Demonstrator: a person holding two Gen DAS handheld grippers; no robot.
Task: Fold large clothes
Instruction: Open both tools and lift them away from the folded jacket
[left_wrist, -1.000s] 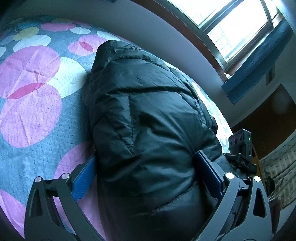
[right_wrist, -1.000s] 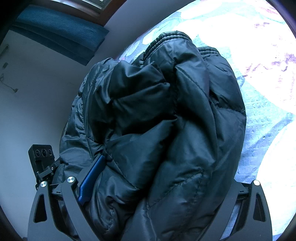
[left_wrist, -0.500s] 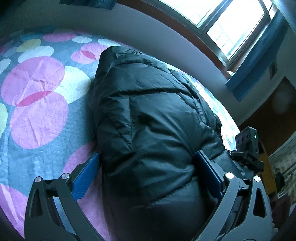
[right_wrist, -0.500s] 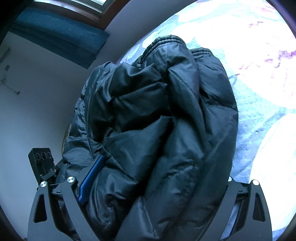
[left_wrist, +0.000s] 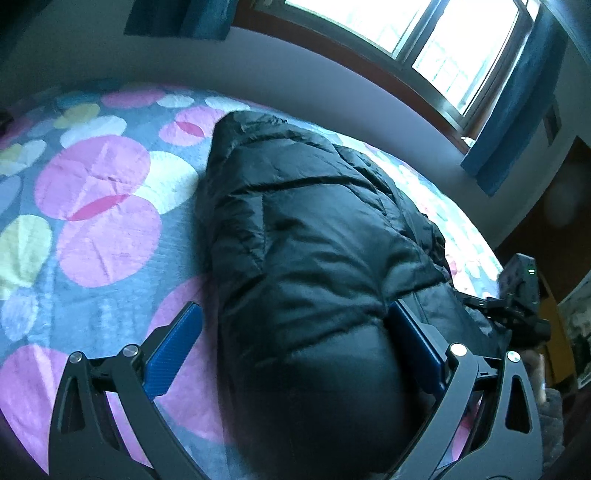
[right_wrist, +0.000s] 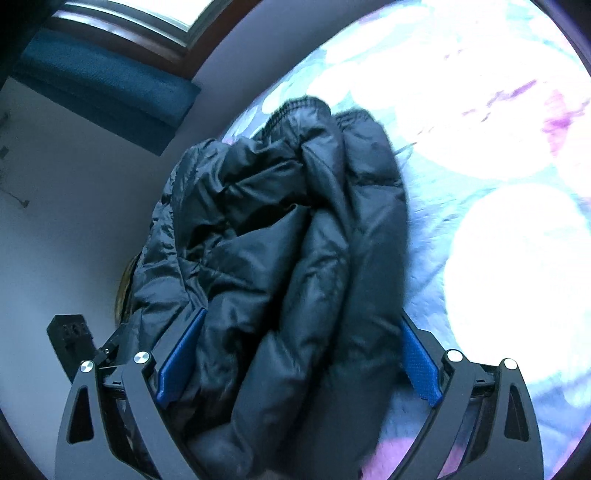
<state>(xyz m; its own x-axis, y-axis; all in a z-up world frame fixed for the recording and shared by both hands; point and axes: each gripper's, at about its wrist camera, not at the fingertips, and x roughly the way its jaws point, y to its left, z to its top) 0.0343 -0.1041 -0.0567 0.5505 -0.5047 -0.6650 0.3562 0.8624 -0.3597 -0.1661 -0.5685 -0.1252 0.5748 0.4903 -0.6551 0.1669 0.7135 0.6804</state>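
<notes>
Both hand-held grippers spread wide around a bundled black jacket on the bed.

Left hand-held gripper (left_wrist: 291, 336): jaws apart, left blue pad (left_wrist: 173, 349) clear of the fabric with bedspread showing in the gap, right pad against the jacket (left_wrist: 306, 236) side; not clenched. Right hand-held gripper (right_wrist: 299, 354): jaws also wide, jacket (right_wrist: 280, 240) bulk filling the space between both blue pads (right_wrist: 419, 360), touching or nearly so, blur makes it hard to call; no pinch visible. Jacket is a puffy quilted heap, folded over itself, sleeve cuffs at the far end in the right view. It lies on the bed (left_wrist: 92, 229), on a grey spread with pink, white and yellow circles. Wall just past the bed, window (left_wrist: 436, 48) above, blue curtain (left_wrist: 517, 110) to its right.
</notes>
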